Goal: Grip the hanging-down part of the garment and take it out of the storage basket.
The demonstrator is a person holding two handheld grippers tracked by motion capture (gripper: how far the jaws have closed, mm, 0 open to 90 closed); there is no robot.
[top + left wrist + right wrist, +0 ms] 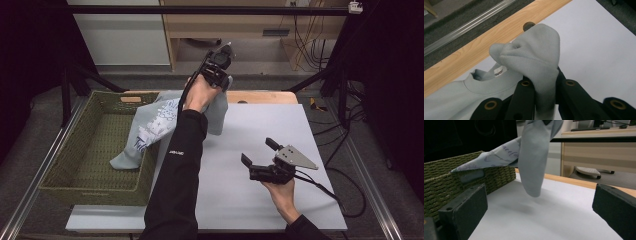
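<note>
Left gripper: black body, two black jaws with brass-coloured ringed holes along the linkage bars in the left gripper view. Right gripper: black body, two black block-shaped jaws, each with a matte rectangular pad and a small recessed hole; grey three-cornered plate on top, bearing small dark screws. Black cable trails from its rear. The person wears black long sleeves; left sleeve carries small white lettering, unreadable

Grey carpet floor, wooden cabinet behind, dark curtains at sides
</note>
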